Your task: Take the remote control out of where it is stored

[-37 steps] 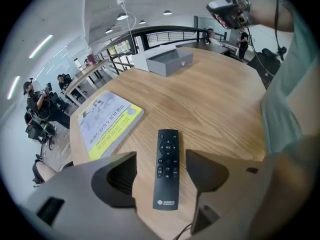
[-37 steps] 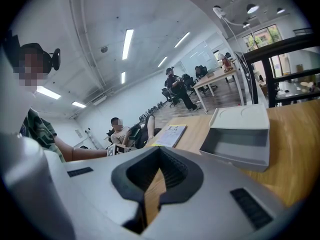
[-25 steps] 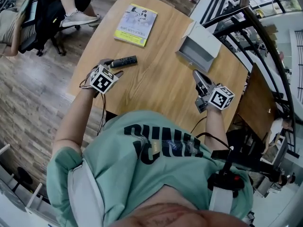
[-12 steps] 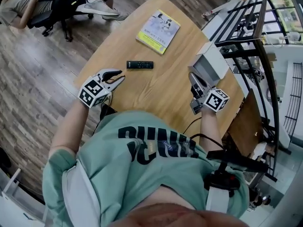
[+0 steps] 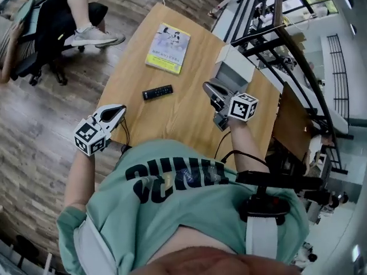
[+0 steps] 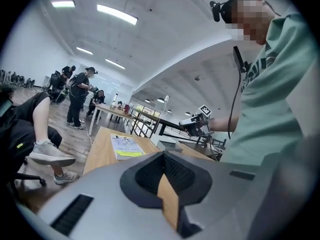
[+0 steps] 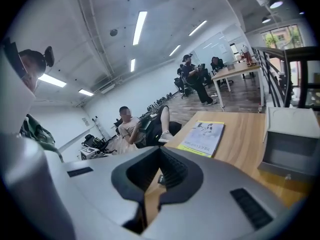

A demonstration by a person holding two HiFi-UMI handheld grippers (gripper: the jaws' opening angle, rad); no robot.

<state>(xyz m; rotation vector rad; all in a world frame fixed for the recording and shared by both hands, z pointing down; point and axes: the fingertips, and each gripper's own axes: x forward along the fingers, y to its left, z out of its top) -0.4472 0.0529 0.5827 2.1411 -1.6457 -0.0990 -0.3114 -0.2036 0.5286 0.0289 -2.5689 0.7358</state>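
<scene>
The black remote control [image 5: 157,92] lies flat on the wooden table [image 5: 189,105], out in the open between the book and the person. My left gripper [image 5: 118,113] hangs at the table's near left edge, a hand's width short of the remote, with its jaws shut on nothing. In the left gripper view the left gripper's [image 6: 163,183] pads meet and only tabletop shows past them. My right gripper [image 5: 209,88] hovers over the table just in front of the open grey box [image 5: 235,73], jaws shut and empty. In the right gripper view the right gripper [image 7: 159,180] points across the table.
A yellow-edged book [image 5: 168,48] lies at the table's far side, with the same book [image 7: 202,138] left of the box [image 7: 292,149]. Black metal railing [image 5: 269,22] runs behind the box. A seated person's legs and chair [image 5: 69,22] are on the floor at the far left.
The left gripper drew back from the remote toward the person and its jaws went from open to shut. The remote stayed on the table. The right gripper barely moved.
</scene>
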